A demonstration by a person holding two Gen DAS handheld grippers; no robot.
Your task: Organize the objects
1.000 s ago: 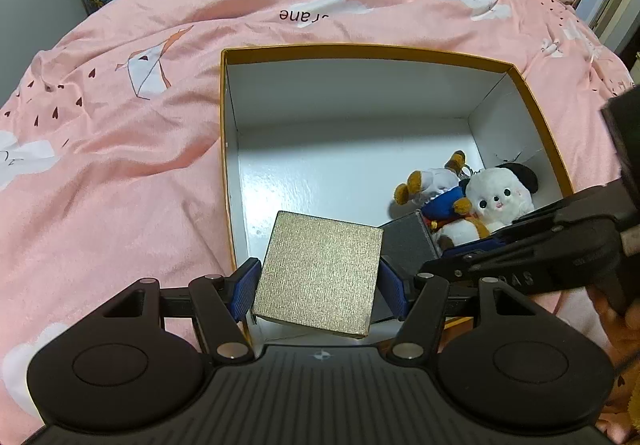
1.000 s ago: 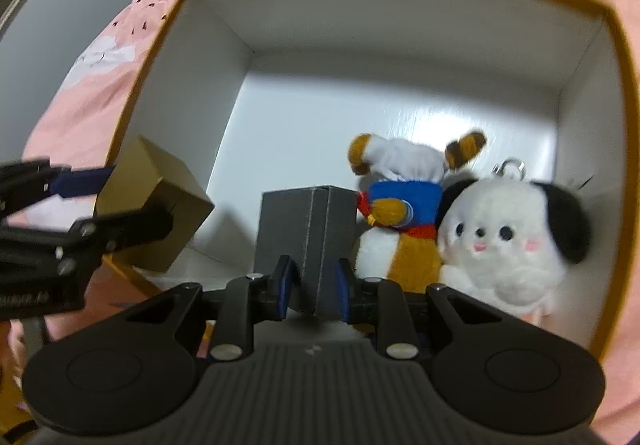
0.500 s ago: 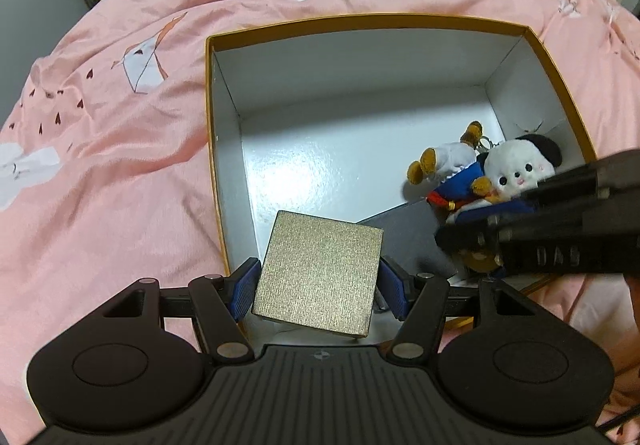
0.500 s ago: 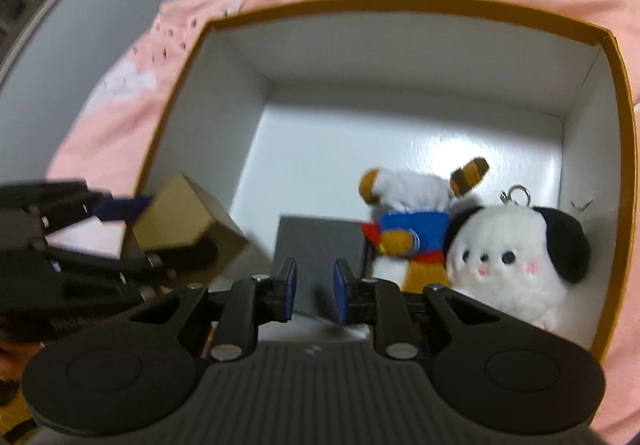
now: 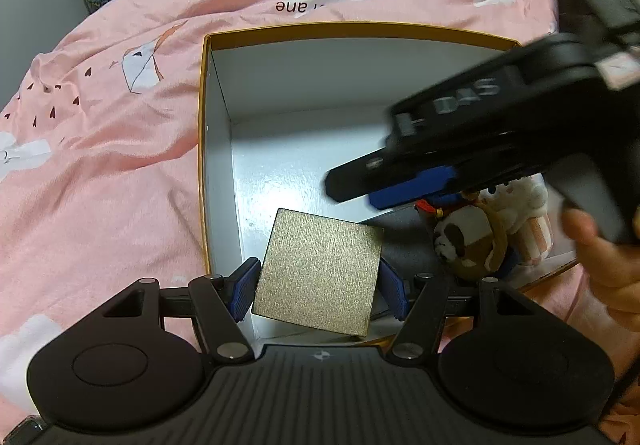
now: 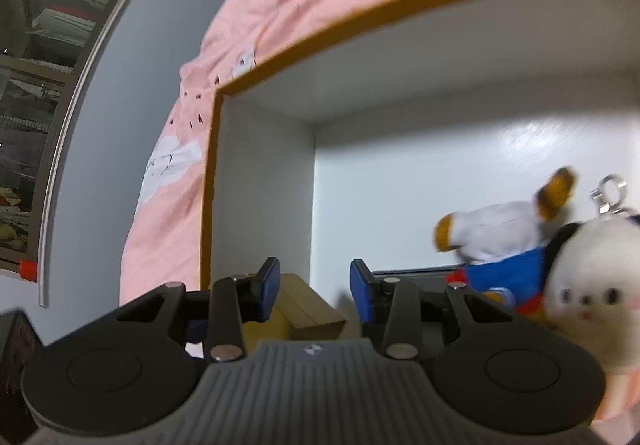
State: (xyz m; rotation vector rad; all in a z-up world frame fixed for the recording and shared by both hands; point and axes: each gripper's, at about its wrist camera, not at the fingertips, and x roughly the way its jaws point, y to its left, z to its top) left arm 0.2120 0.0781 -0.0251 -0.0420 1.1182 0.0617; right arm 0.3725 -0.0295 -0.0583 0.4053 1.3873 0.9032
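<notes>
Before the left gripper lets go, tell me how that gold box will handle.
The gold box looks rigid: flat faces, sharp edges, no denting between the left gripper pads. Its textured surface probably resists slipping. Held tilted, it may land on an edge and tip flat.

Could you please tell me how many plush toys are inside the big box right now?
3 visible: a white puppy plush at the right wall, a duck plush in blue beside it, and a brown-and-white dog plush near the front. The right gripper may hide more.
</notes>
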